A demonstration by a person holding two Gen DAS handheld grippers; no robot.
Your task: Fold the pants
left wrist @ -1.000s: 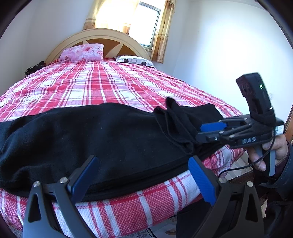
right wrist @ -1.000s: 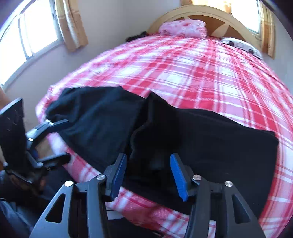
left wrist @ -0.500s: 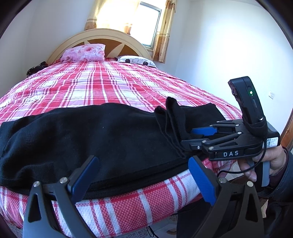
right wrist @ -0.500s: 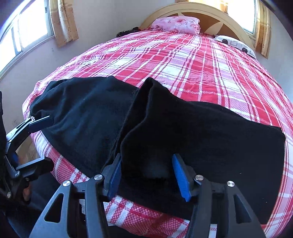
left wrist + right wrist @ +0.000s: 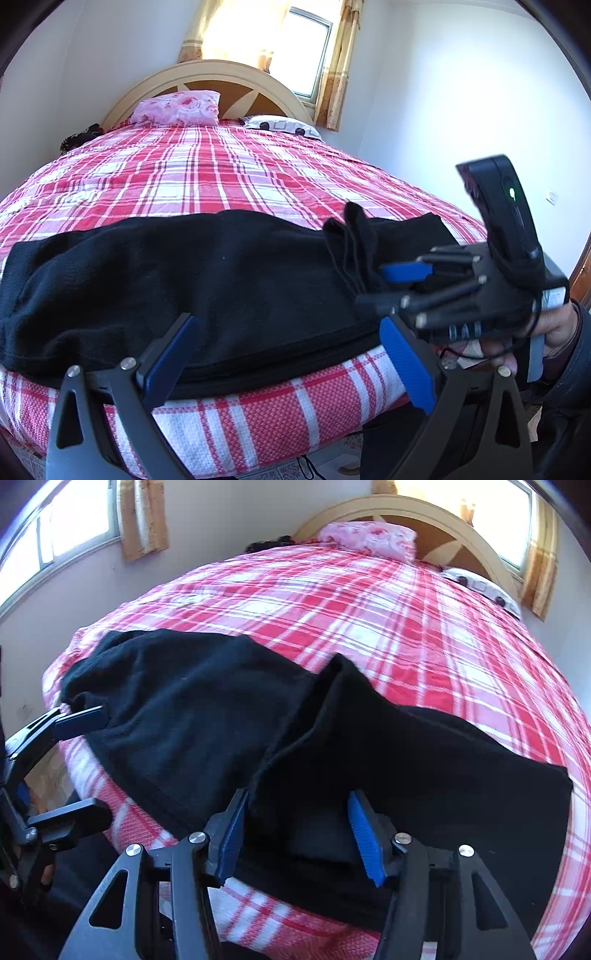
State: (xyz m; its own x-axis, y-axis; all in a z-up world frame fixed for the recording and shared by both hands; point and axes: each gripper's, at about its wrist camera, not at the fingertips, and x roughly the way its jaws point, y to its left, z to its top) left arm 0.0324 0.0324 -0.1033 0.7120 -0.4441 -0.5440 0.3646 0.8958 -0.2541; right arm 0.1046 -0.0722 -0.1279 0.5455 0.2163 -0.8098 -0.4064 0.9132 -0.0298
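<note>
Black pants (image 5: 192, 280) lie across the near edge of a red plaid bed (image 5: 207, 173). My left gripper (image 5: 288, 354) is open, its blue pads at the pants' near edge with nothing held. My right gripper (image 5: 299, 830) is partly closed around a raised fold of the pants (image 5: 332, 738), which stands up in a ridge between its pads (image 5: 231, 830). In the left wrist view the right gripper (image 5: 391, 280) sits at the right, its fingers around the bunched fold. In the right wrist view the left gripper (image 5: 79, 764) is at the left by the pants' end.
A pink pillow (image 5: 177, 107) and a white patterned pillow (image 5: 280, 125) lie by the wooden headboard (image 5: 229, 77). White walls and curtained windows (image 5: 295, 55) surround the bed. The bed's near edge drops to a tiled floor (image 5: 295, 470).
My right gripper has moved in over the pants and the fold now sits deeper between its pads. The left gripper has edged closer to the pants' end and stays open.
</note>
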